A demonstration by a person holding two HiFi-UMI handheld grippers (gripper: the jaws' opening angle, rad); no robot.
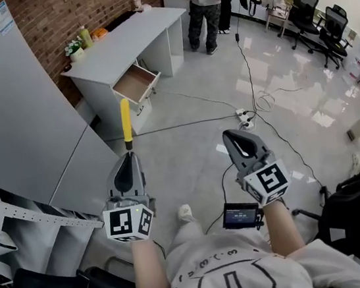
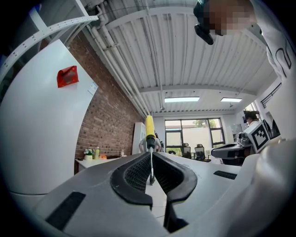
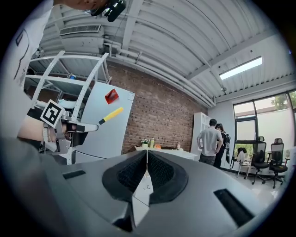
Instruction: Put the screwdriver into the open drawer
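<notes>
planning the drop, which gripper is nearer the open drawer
Left. The left gripper, holding the screwdriver, is lined up short of the open drawer; the right gripper is farther, off to its right.

Head view: above the person, facing forward and steeply down past the left gripper [image 1: 128,155] and right gripper [image 1: 231,137] to the glossy grey floor [image 1: 211,82]. Gripper views: close behind each gripper's own jaws, facing roughly level. All three share the white rectangular desk [image 1: 127,41] against the red brick wall [image 1: 61,10].
</notes>
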